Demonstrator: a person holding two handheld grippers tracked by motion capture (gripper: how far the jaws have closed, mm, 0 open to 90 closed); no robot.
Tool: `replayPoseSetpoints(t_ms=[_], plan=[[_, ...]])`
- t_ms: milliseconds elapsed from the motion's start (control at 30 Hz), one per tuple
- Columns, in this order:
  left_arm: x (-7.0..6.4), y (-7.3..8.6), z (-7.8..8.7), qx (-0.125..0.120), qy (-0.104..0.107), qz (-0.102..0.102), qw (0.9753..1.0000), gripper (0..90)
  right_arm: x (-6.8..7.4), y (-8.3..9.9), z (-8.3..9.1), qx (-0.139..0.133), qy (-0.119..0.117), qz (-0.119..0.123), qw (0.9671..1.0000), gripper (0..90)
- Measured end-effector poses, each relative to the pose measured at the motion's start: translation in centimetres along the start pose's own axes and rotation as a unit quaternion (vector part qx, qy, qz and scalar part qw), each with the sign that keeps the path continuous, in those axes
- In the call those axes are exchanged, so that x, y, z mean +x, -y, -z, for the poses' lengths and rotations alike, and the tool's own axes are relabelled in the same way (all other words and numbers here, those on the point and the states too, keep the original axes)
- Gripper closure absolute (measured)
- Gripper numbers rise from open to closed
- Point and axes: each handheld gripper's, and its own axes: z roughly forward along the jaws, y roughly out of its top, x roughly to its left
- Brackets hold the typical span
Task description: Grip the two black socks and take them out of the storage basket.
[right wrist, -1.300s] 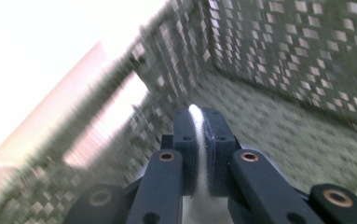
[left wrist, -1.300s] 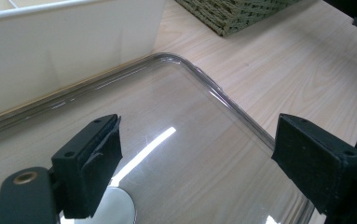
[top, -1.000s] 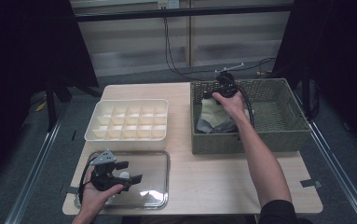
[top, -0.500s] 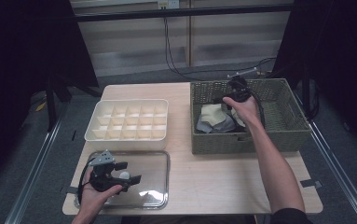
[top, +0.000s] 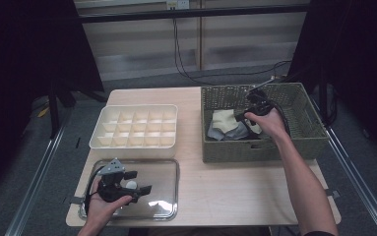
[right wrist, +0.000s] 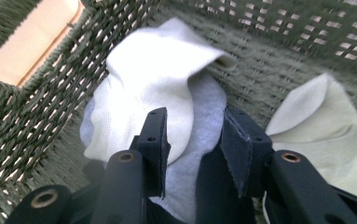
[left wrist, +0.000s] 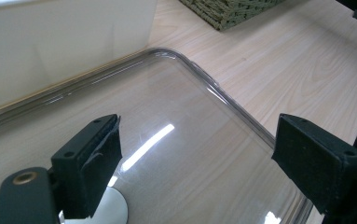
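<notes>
Nearest to me, my left hand-held gripper [top: 136, 188] hovers low over the clear rounded-corner plastic tray [top: 169, 169] at the front left of the light wooden table [top: 235, 189], its jaws standing wide apart with nothing between them; in the left gripper view a small white round object [left wrist: 111, 212] lies on the tray just beside the left jaw, though I cannot tell whether they touch. Just behind the tray sits the cream plastic organiser box with a grid of small compartments [top: 136, 126]. Farther back on the right, my right arm reaches into the olive-green woven wicker basket [top: 299, 105], where my right hand-held gripper [top: 256, 101] points down at the pile of cloth. In the right gripper view its jaws are partly apart, not clamped, poised right over a white sock [right wrist: 153, 79] that lies on a pale grey cloth [right wrist: 204, 135] in the basket's left part; a cream-coloured sock [right wrist: 325, 126] lies just beside them against the woven wall.
</notes>
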Motion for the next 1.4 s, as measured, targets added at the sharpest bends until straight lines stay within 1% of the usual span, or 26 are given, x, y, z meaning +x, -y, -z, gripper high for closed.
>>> replayPoseSetpoints(t_ms=[33, 67, 133, 200, 267, 300, 333, 400, 467, 533, 600, 700, 800, 833, 867, 900, 967, 1000, 1133, 1233, 1300, 1333, 1367, 1400], plan=[[0.0, 0.0, 0.1, 0.000, 0.000, 0.000, 1.0000, 14.8, 0.0, 0.0, -0.1, 0.007, -0.001, -0.001, 1.0000, 63.3], [0.1, 0.1, 0.1, -0.001, 0.000, 0.002, 1.0000, 14.8, 0.0, 0.0, -0.2, 0.008, -0.004, 0.002, 1.0000, 63.6], [0.1, 0.1, 0.3, -0.001, -0.004, 0.002, 1.0000, 14.8, 0.1, 0.1, -0.4, 0.018, 0.001, 0.001, 0.9998, 64.8], [0.1, 0.2, 0.4, -0.005, -0.003, 0.001, 1.0000, 14.8, 0.0, 0.1, -0.5, 0.025, 0.001, -0.005, 0.9997, 65.3], [0.1, 0.2, 0.5, -0.006, -0.003, 0.002, 1.0000, 14.8, 0.0, 0.1, -0.8, 0.034, 0.007, -0.008, 0.9994, 65.0], [0.1, 0.2, 0.6, -0.006, -0.003, 0.002, 1.0000, 14.8, -0.1, 0.1, -1.0, 0.037, 0.005, -0.006, 0.9993, 64.9], [0.0, 0.2, 0.6, -0.007, -0.005, 0.003, 1.0000, 14.8, 0.0, 0.1, -1.1, 0.041, 0.004, -0.004, 0.9991, 66.1], [0.0, 0.2, 0.6, -0.006, -0.005, 0.002, 1.0000, 14.8, 0.2, 0.0, -1.3, 0.045, 0.004, 0.005, 0.9990, 74.2], [0.0, 0.2, 0.6, -0.005, -0.005, 0.001, 1.0000, 14.9, 0.3, 0.0, -1.2, 0.040, 0.000, 0.010, 0.9991, 82.7], [0.0, 0.2, 0.5, -0.005, -0.005, 0.001, 1.0000, 14.9, 0.3, -0.1, -1.0, 0.031, -0.005, 0.013, 0.9994, 88.0], [0.0, 0.1, 0.4, -0.004, -0.004, 0.001, 1.0000, 14.9, 0.4, -0.2, -0.8, 0.022, -0.015, 0.013, 0.9996, 89.4], [0.0, 0.0, 0.3, -0.003, -0.002, 0.001, 1.0000, 14.8, 0.4, -0.3, -0.5, 0.009, -0.021, 0.013, 0.9997, 89.7], [0.1, -0.1, 0.1, -0.001, 0.002, 0.002, 1.0000, 14.9, 0.4, -0.8, -0.2, -0.020, -0.049, -0.005, 0.9986, 89.8], [0.0, -0.1, 0.0, -0.002, 0.000, 0.002, 1.0000, 14.9, 0.5, -0.9, -0.2, -0.027, -0.056, -0.008, 0.9980, 89.8], [0.0, -0.1, 0.0, -0.001, 0.000, 0.000, 1.0000, 14.8, 0.8, -1.2, -0.4, -0.032, -0.065, -0.009, 0.9973, 89.8], [0.0, -0.2, -0.1, 0.000, 0.001, -0.002, 1.0000, 14.9, 1.0, -1.4, -0.6, -0.036, -0.068, -0.008, 0.9970, 89.8], [0.0, -0.2, -0.1, 0.000, 0.003, -0.002, 1.0000, 14.8, 1.8, -2.1, -1.5, -0.036, -0.079, -0.005, 0.9962, 89.8], [0.1, -0.2, -0.1, 0.002, 0.003, -0.003, 1.0000, 14.8, 2.5, -2.6, -2.3, -0.038, -0.085, 0.002, 0.9957, 89.8], [0.2, -0.1, 0.0, 0.000, 0.002, -0.001, 1.0000, 14.8, 4.0, -4.2, -3.9, -0.040, -0.105, 0.002, 0.9937, 89.8], [0.2, -0.1, 0.1, -0.002, 0.003, 0.000, 1.0000, 14.8, 4.6, -5.1, -5.0, -0.044, -0.112, -0.002, 0.9928, 89.8], [0.3, 0.0, 0.2, -0.003, 0.003, 0.001, 1.0000, 14.7, 4.8, -5.2, -6.0, -0.022, -0.107, 0.002, 0.9940, 89.8], [0.3, 0.1, 0.2, -0.003, 0.003, 0.003, 1.0000, 14.7, 4.9, -5.1, -6.5, -0.006, -0.098, 0.004, 0.9951, 89.7], [0.4, 0.1, 0.3, -0.004, 0.003, 0.002, 1.0000, 14.7, 4.9, -5.0, -6.9, 0.002, -0.097, 0.009, 0.9953, 89.7], [0.4, 0.1, 0.3, -0.003, 0.003, 0.001, 1.0000, 14.7, 5.0, -4.9, -7.3, 0.017, -0.099, 0.014, 0.9949, 89.7]])
